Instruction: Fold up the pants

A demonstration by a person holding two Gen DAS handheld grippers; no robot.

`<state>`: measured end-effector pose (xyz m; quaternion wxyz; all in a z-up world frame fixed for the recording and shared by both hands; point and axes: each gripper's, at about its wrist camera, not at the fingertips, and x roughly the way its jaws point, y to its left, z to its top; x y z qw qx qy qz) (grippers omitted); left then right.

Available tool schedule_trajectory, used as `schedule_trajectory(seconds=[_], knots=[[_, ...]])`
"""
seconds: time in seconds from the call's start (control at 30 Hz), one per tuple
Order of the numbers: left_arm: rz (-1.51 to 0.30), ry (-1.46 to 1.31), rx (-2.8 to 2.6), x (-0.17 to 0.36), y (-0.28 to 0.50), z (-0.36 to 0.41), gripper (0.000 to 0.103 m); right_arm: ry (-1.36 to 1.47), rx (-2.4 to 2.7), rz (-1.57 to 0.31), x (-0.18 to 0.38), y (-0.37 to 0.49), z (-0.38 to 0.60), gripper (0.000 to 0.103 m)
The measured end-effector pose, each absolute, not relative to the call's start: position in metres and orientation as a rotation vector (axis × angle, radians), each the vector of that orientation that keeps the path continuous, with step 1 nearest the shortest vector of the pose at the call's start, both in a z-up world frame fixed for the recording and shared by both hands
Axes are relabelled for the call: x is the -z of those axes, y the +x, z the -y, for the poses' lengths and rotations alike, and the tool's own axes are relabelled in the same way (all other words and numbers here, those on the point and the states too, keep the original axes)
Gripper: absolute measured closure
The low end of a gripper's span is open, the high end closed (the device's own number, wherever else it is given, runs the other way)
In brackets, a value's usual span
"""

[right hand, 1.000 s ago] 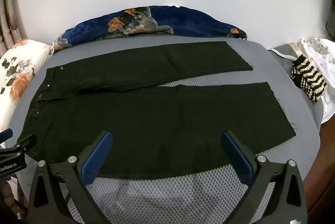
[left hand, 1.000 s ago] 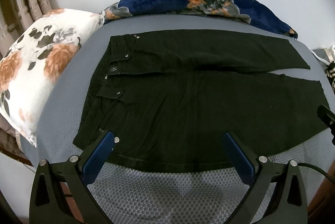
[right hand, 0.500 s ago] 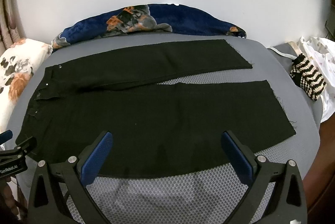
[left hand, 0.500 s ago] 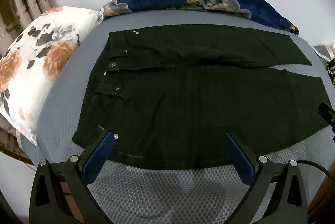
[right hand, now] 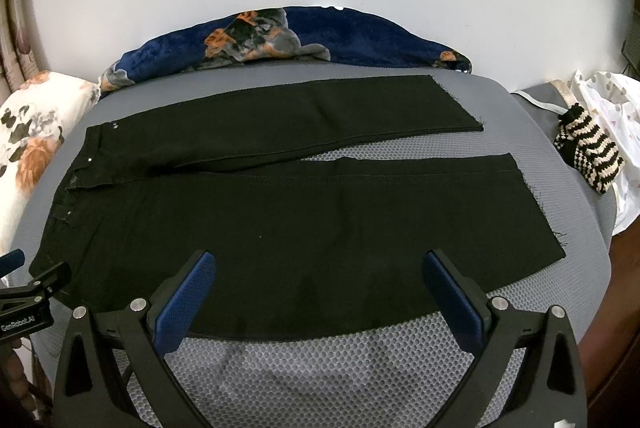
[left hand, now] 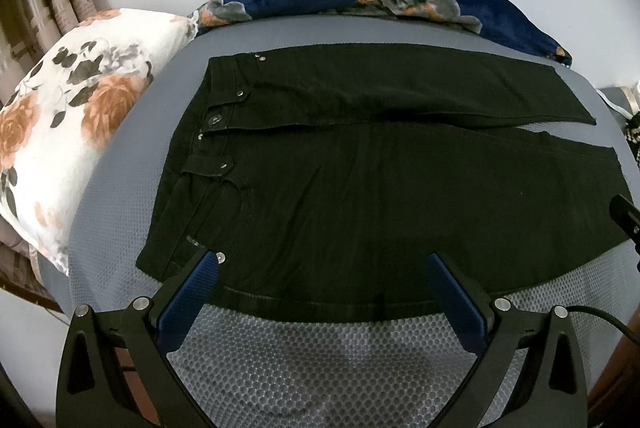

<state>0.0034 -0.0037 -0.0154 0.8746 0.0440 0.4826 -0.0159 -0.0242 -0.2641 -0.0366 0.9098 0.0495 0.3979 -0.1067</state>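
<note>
Pants (right hand: 304, 228) flat and spread on grey mesh bed surface (right hand: 320, 368), waistband (left hand: 208, 132) toward floral pillow (left hand: 72, 132), both legs running out to the right and slightly splayed, hems near striped knit item (right hand: 588, 156). No fold visible yet; judged at the very start, everything left to do. Left gripper (left hand: 320, 268) poised over near edge by the waist corner, tongs wide apart, gripping nothing. Right gripper (right hand: 320, 268) poised over near edge of the closer leg, tongs likewise apart, empty. Likely first step: lift near edge and lay one leg over the other, then fold lengthwise. Blue floral blanket (right hand: 280, 36) bunched behind far leg, not touching.
</note>
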Motion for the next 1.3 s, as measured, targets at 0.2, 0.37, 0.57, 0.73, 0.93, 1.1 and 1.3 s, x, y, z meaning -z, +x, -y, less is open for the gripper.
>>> schedule_trajectory(seconds=[0.2,0.37,0.57,0.73,0.93,1.1,1.3], knots=[[-1.01,0.09,0.033,0.0169,0.0036,0.0034,0.001,0.103,0.219,-0.821,0.0366,-0.024,0.2639,0.0],[-1.01,0.09,0.032,0.0173,0.004,0.0036,0.001,0.102,0.22,-0.821,0.0366,-0.0241,0.2642,0.0],[-1.011,0.089,0.032,0.0171,0.0043,0.0039,0.001,0.104,0.22,-0.822,0.0374,-0.0227,0.2642,0.0],[-1.011,0.089,0.032,0.017,0.0044,0.0037,0.001,0.105,0.217,-0.82,0.0385,-0.0215,0.2637,0.0],[-1.011,0.088,0.032,0.0169,0.0046,0.004,0.001,0.103,0.213,-0.812,0.0378,-0.0212,0.2638,0.0],[-1.013,0.088,0.033,0.0177,0.0047,0.0038,0.001,0.108,0.206,-0.797,0.0355,-0.0206,0.2641,0.0],[-1.012,0.085,0.032,0.019,0.0068,0.0042,0.001,0.114,0.192,-0.798,0.0321,-0.0144,0.2631,0.0]])
